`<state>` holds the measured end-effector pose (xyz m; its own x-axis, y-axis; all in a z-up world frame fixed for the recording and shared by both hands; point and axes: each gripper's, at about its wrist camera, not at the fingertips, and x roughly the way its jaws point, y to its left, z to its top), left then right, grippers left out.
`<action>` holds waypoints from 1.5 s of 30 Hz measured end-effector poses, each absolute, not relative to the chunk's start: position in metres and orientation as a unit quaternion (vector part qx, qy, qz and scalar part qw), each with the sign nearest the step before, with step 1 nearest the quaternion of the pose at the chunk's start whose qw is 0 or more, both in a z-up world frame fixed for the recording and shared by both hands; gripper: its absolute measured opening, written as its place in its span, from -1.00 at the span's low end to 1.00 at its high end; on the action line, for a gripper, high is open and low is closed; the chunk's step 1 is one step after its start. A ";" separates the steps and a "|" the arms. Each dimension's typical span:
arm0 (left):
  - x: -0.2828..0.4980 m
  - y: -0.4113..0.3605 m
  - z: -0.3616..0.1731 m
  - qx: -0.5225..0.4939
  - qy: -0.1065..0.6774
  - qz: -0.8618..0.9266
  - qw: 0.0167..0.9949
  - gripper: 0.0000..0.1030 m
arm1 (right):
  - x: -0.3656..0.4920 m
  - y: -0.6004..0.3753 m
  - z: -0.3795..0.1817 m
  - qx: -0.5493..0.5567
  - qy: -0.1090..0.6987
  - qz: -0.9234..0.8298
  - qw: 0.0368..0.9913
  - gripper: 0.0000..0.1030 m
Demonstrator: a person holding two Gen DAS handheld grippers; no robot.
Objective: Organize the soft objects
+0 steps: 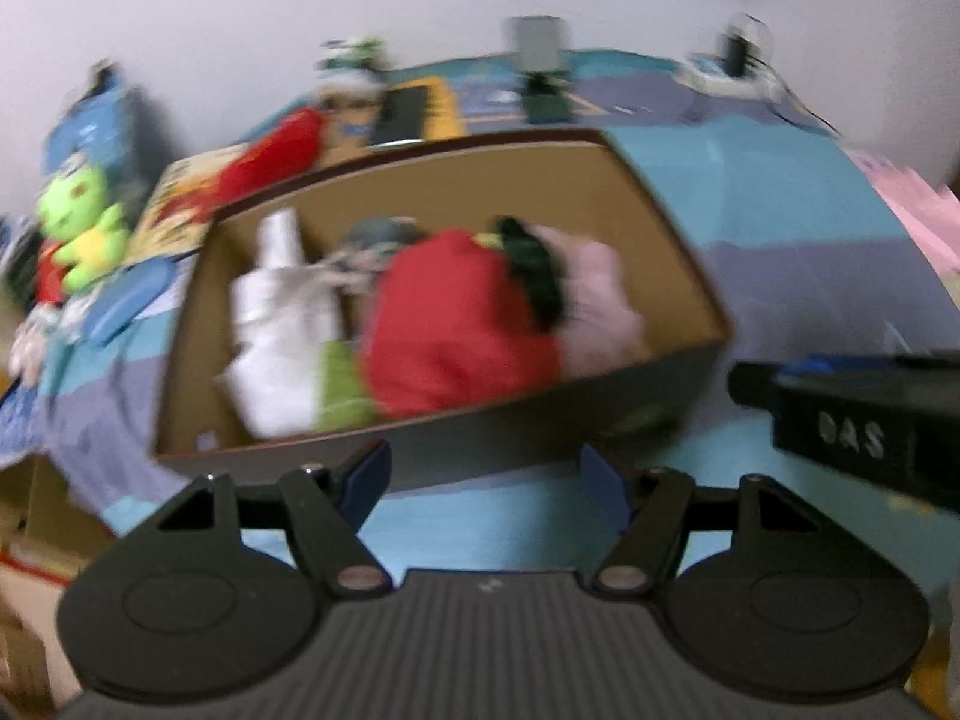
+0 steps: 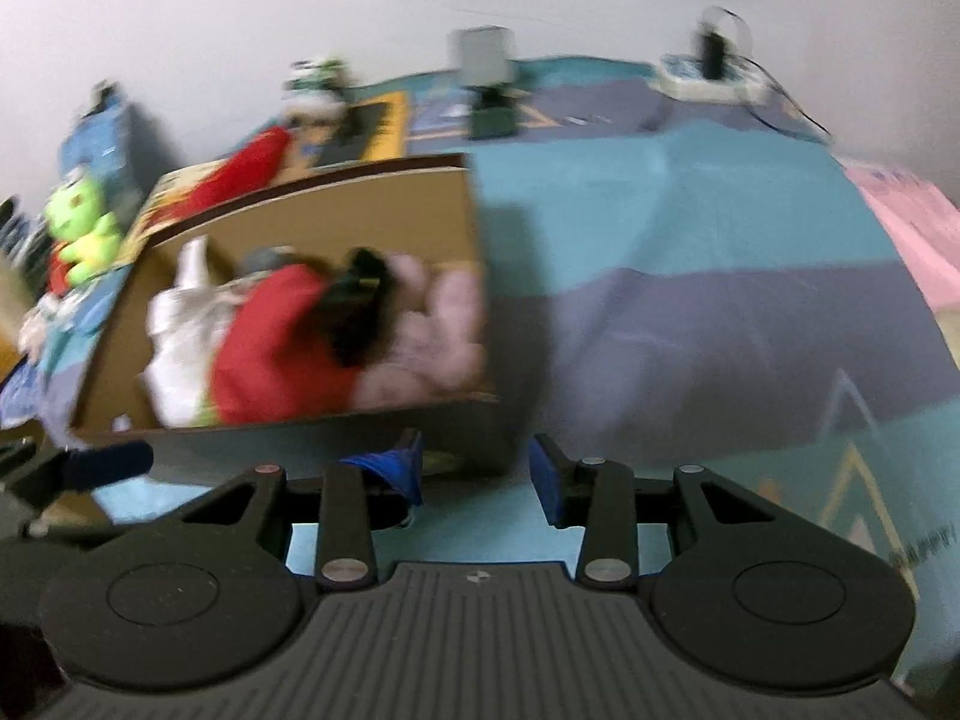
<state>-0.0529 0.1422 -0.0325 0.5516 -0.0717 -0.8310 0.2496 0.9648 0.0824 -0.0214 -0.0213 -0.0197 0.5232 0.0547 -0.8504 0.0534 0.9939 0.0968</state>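
An open cardboard box (image 1: 672, 252) stands on the bed and holds soft items: a white one (image 1: 282, 324), a red one (image 1: 456, 324), a dark green one (image 1: 534, 276), a pink one (image 1: 600, 300) and a light green one (image 1: 342, 384). The box also shows in the right wrist view (image 2: 288, 204). My left gripper (image 1: 485, 477) is open and empty just in front of the box's near wall. My right gripper (image 2: 477, 471) is open and empty by the box's near right corner. Both views are blurred.
The bed has a teal and purple striped cover (image 2: 690, 240). A green plush doll (image 1: 84, 228) and a red soft item (image 1: 270, 162) lie left of the box. Small devices (image 2: 483, 90) stand along the far edge by the white wall. Pink fabric (image 2: 912, 216) lies at right.
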 end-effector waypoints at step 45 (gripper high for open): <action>0.009 0.220 -0.008 0.057 0.422 0.060 0.903 0.36 | 0.039 0.035 -0.008 0.043 0.426 0.093 0.899 -0.52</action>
